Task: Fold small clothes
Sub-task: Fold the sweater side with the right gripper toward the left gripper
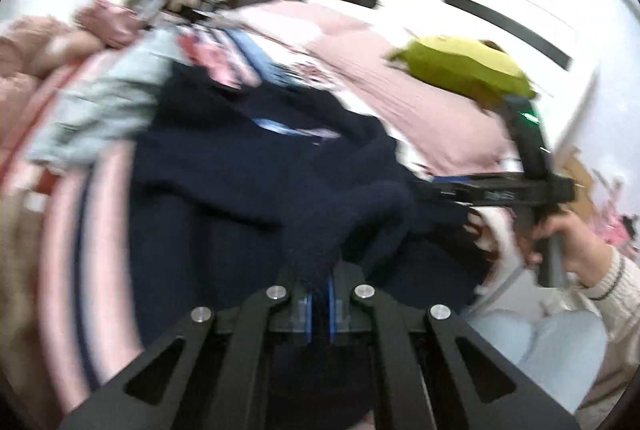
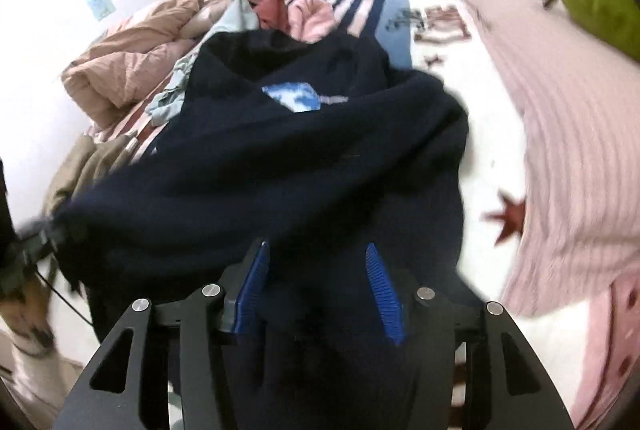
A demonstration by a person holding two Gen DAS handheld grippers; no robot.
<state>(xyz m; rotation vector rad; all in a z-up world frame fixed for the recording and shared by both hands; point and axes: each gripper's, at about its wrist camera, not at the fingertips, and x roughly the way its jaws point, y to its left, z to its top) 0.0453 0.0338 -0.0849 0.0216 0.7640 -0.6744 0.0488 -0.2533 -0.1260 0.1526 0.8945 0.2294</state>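
Navy sweater lies rumpled on the bed, pale blue chest print showing, one part lifted. Left gripper jaws pinching a sleeve fold; right gripper jaws spread over the hem (not gripping). Best carry the sleeve across flat, keeping tension even. Other clothes heaped beyond.

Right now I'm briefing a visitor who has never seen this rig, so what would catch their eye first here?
First the navy garment with its pale blue patch, sprawled across the middle of the bed. The left gripper is shut on a fold of it at the near edge, while the right gripper stands open over the cloth. Next the lime-green plush toy on the pink ribbed blanket, far right.
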